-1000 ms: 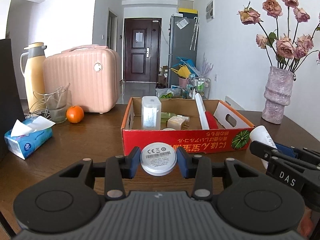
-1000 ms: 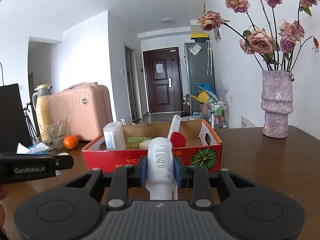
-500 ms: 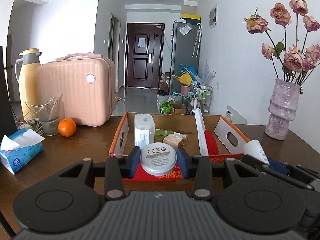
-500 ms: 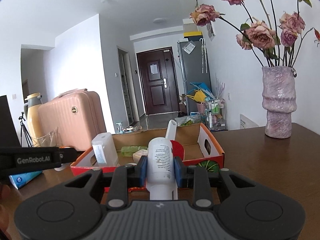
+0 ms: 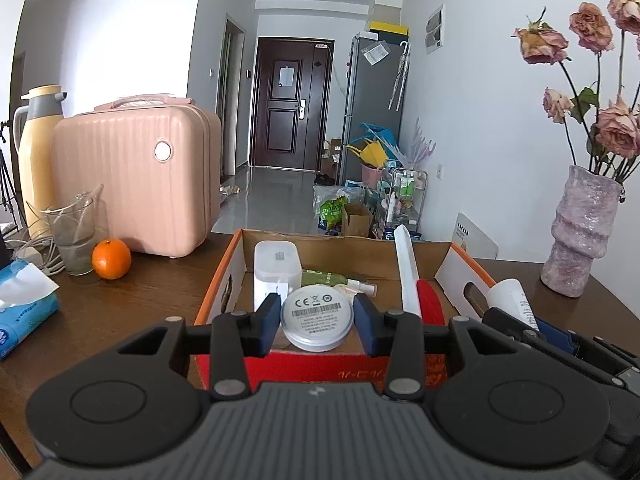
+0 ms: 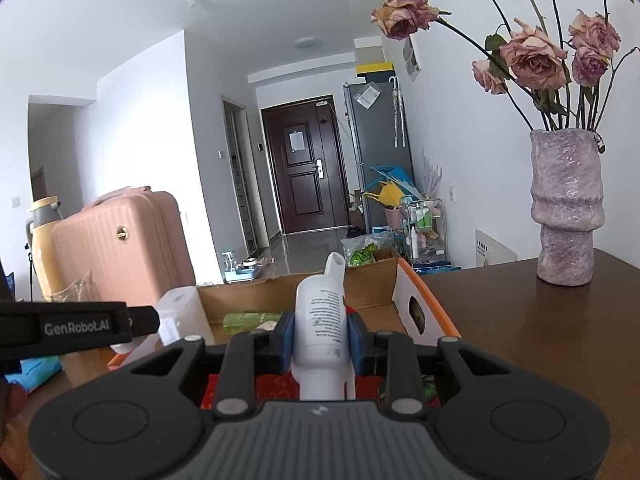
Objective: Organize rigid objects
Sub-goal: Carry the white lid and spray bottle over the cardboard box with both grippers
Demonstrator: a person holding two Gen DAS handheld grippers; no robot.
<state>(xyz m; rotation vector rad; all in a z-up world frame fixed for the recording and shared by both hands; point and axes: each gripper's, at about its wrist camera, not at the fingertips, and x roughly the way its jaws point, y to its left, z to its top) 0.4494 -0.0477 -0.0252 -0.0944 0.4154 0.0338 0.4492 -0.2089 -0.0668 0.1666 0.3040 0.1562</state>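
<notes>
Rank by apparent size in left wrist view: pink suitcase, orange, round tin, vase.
1. pink suitcase
2. vase
3. round tin, inflated by nearness to the camera
4. orange

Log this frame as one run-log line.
left tongs: shut on round tin | right tongs: shut on white bottle | both at cardboard box front edge | nothing released

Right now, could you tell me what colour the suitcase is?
Pink suitcase with ribbing; the left wrist view shows it best.
</notes>
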